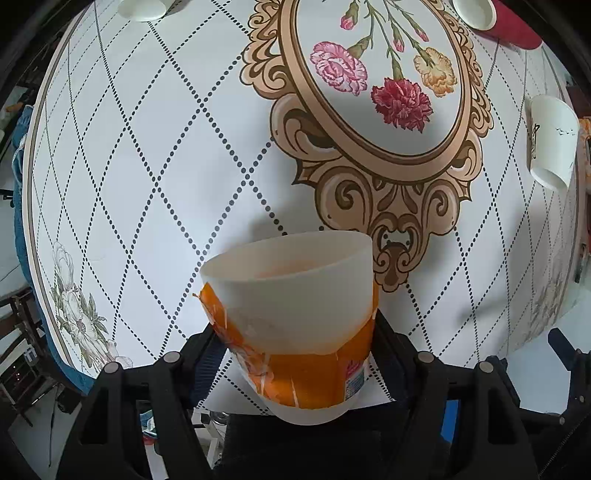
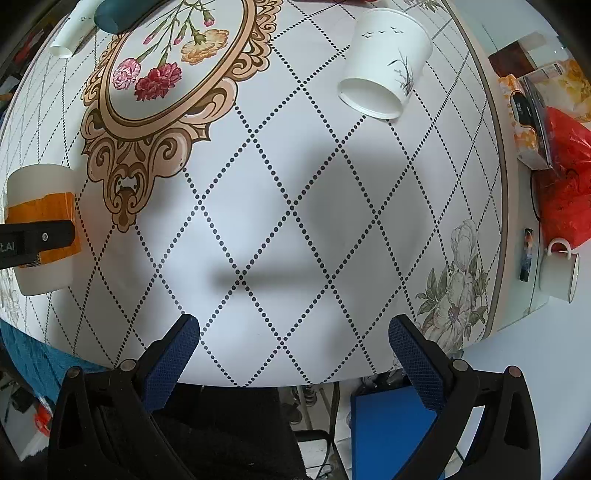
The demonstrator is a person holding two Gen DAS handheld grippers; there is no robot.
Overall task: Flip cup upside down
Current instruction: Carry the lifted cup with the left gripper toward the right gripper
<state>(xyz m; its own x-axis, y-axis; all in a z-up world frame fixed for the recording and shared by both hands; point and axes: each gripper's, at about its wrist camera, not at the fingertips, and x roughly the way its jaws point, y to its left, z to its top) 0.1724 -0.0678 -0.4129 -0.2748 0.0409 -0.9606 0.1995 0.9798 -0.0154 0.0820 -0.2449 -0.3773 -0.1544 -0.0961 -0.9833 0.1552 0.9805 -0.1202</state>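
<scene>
A white plastic cup with a torn orange label is clamped between the fingers of my left gripper, held above the patterned table near its front edge; the end facing the camera looks closed and flat. The same cup shows at the far left of the right wrist view, with a black finger across it. My right gripper is open and empty above the table's near edge.
A white paper cup lies on its side at the back right, also in the left wrist view. A red cup and another white cup sit far back. A mug and red bag stand right.
</scene>
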